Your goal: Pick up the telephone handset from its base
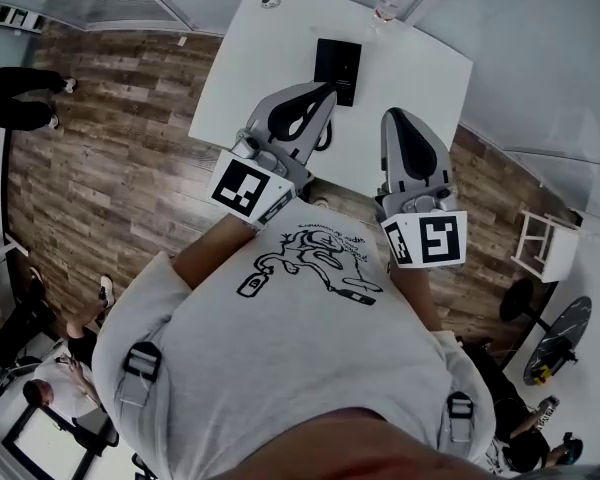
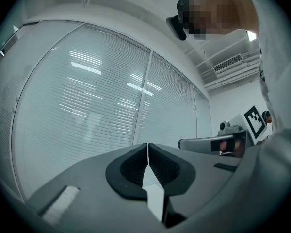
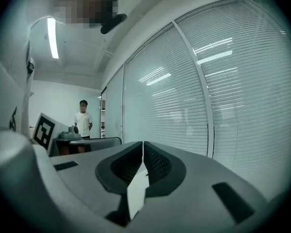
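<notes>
Overhead, smooth grey left tool [image 1: 323, 90] and right tool [image 1: 396, 116], both closed, empty, near flat black telephone [image 1: 338, 70]

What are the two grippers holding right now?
Nothing. The left gripper and right gripper are both shut and empty; the telephone sits apart from them on the table.

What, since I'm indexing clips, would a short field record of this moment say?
setting: white table on a wood floor
telephone: black, on the table, untouched
bottle: clear, at the table's far edge
left gripper: shut, empty, held in the air
right gripper: shut, empty, held in the air
task: handset not yet picked up
</notes>
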Demonstrator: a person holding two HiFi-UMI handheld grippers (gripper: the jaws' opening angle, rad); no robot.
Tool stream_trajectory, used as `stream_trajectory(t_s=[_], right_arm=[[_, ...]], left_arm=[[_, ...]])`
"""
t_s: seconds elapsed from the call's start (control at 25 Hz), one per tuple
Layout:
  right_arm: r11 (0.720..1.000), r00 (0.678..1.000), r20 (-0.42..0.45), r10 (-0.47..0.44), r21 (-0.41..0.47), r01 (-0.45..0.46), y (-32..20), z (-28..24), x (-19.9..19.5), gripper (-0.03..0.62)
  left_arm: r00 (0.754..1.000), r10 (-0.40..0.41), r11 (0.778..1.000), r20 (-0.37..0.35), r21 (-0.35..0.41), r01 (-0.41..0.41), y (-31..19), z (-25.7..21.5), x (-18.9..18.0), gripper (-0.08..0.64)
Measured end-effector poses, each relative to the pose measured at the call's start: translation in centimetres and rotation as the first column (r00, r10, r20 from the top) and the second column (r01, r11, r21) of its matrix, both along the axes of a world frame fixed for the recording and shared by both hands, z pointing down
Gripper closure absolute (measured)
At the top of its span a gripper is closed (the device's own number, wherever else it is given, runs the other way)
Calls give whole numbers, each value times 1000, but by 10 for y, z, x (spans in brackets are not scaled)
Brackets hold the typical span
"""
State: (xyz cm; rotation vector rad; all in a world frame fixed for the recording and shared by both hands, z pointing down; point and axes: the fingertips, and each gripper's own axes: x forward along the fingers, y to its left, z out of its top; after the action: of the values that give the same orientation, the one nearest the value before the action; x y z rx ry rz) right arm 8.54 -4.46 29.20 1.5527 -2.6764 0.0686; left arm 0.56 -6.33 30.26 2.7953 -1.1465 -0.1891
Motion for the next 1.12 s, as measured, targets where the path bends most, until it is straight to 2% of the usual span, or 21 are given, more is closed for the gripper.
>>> stream_trajectory(t_s=[0.28, 0.68, 0.96, 1.12], right_arm=[[1000, 1000, -10, 18, -5, -19, -47, 5, -20, 583], [999, 1000, -13, 26, -23, -26, -68, 11, -9, 584], [999, 999, -18, 34, -28, -34, -75, 14, -3, 583], [999, 999, -20, 37, -30, -37, -77, 14, 0, 583]], left_arm=[[999, 32, 999, 9, -21, -32, -50, 13, -16, 557], [999, 38, 998, 22, -51, -36, -81, 46, -7, 555], [997, 45, 982, 59, -186, -34, -98, 122, -1, 552], [996, 30, 970, 87, -241, -8, -107, 170, -2, 523]])
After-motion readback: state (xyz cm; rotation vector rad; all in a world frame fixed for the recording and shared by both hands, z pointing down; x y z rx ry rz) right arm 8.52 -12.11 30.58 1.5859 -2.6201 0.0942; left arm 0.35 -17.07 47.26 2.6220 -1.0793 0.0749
